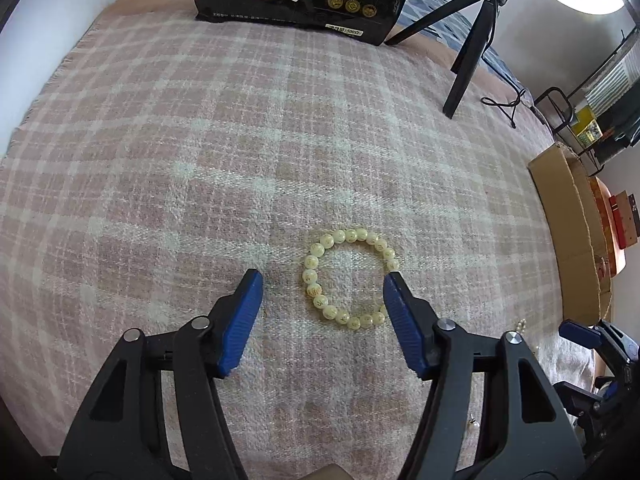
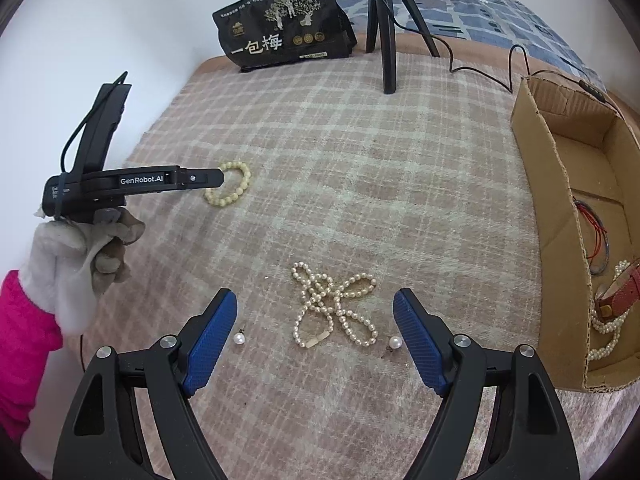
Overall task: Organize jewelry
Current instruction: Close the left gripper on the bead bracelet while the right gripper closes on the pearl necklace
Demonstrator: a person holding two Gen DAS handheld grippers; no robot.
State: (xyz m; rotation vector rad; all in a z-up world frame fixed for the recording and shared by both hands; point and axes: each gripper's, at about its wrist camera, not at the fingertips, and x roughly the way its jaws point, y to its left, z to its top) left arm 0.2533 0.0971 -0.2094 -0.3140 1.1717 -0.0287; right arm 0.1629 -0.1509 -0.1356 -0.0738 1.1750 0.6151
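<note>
Jewelry lies under two open tools: left tool [image 1: 322, 276] straddles bead bracelet [image 1: 347, 278], right tool [image 2: 314, 300] over pearl necklace [image 2: 334, 310]

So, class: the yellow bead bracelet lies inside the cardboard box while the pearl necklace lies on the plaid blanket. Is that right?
Not quite. The yellow bead bracelet lies on the plaid blanket too, not in the cardboard box. The right wrist view shows it; the pearl necklace part holds.

Plaid blanket [image 2: 360, 160] lies bare between black snack bag [image 2: 286, 28] and pearl necklace [image 2: 334, 308]; obstacles: tripod [image 2: 386, 36] right of the bag, cardboard box [image 2: 560, 208] beyond it, yellow bead bracelet [image 2: 230, 183] left.
</note>
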